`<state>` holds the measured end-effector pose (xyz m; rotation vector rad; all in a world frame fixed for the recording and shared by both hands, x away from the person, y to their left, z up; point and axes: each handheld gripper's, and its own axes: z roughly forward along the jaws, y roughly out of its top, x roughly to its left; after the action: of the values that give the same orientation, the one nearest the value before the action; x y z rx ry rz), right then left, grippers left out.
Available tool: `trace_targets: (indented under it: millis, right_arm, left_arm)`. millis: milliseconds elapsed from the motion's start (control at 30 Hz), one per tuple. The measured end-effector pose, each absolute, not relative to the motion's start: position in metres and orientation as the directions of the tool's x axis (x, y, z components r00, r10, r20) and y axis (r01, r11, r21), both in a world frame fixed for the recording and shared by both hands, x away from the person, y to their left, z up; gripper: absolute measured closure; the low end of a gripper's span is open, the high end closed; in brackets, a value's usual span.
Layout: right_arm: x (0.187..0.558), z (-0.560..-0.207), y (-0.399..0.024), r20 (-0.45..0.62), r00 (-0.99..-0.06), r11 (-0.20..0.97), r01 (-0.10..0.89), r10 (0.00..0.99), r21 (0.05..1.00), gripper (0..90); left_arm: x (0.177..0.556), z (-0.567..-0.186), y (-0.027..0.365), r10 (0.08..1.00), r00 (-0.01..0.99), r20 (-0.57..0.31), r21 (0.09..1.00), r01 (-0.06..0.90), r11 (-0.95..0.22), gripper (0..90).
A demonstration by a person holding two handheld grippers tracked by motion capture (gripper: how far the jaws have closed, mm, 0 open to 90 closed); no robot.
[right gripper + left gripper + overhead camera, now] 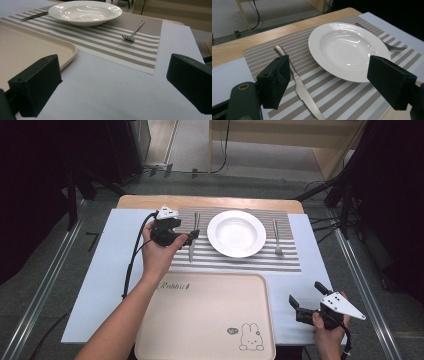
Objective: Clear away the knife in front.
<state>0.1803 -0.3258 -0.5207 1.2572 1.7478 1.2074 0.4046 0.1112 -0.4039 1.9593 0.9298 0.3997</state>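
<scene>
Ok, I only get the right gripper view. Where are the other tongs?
Observer: The left tongs hover over the left side of the striped placemat, beside the white plate.
Operator: Are they grabbing something?
Observer: No, they're open. The knife lies on the mat between them, close to one jaw, not pinched.
Operator: Is there a picture on the beige tray?
Observer: Yes, the tray has a little rabbit drawing printed in its near right corner.
</scene>
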Motion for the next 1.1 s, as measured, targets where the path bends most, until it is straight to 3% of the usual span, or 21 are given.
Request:
trace_targets:
  millis: [467,700,1100]
  right_arm:
    - [0.182,-0.521,-0.326,-0.002,-0.322,0.117,0.337,0.947,0.934,0.0]
    - [0.183,-0.522,-0.324,-0.013,-0.318,0.126,0.339,0.948,0.932,0.0]
    - [0.184,-0.522,-0.324,-0.023,-0.32,0.137,0.338,0.947,0.931,0.0]
  left_arm:
    - [0.438,-0.414,0.101,0.782,0.616,-0.097,0.769,0.545,-0.334,29.1]
    - [0.456,-0.42,0.096,0.814,0.572,-0.103,0.707,0.617,-0.345,40.7]
    - [0.488,-0.438,0.09,0.851,0.516,-0.099,0.626,0.697,-0.35,44.9]
